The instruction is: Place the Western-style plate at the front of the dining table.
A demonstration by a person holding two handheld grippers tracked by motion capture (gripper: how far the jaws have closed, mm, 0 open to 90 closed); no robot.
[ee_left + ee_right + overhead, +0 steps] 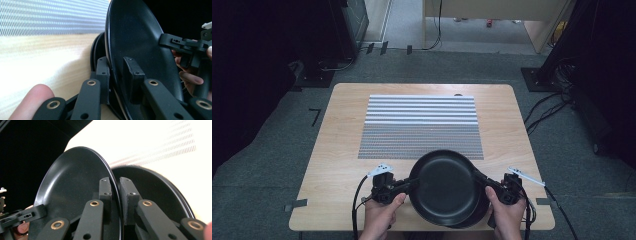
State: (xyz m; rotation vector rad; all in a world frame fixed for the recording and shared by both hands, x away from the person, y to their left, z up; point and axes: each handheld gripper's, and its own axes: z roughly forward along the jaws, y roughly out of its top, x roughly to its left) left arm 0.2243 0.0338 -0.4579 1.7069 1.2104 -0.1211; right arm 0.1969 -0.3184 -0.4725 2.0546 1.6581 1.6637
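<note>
I hold a black plate point(446, 187) point(135, 45) point(75, 187) by opposite rims, raised a little over the table's near edge. My left gripper point(406, 186) point(116, 75) is shut on its left rim, one pad on each face. At the right rim, my right gripper point(483, 182) point(115, 192) is shut the same way. A second black plate point(479, 216) point(96, 50) point(155, 192) lies just beneath, peeking out past the held one. Across the plate, the right gripper's jaw point(178, 42) appears in the left gripper view, and the left gripper's jaw point(25, 216) in the right gripper view.
A grey and white striped mat point(422, 127) covers the middle of the wooden table point(337, 150), just beyond the plates. Bare wood lies to the left and right of the mat. Dark stands and cables surround the table on the carpet.
</note>
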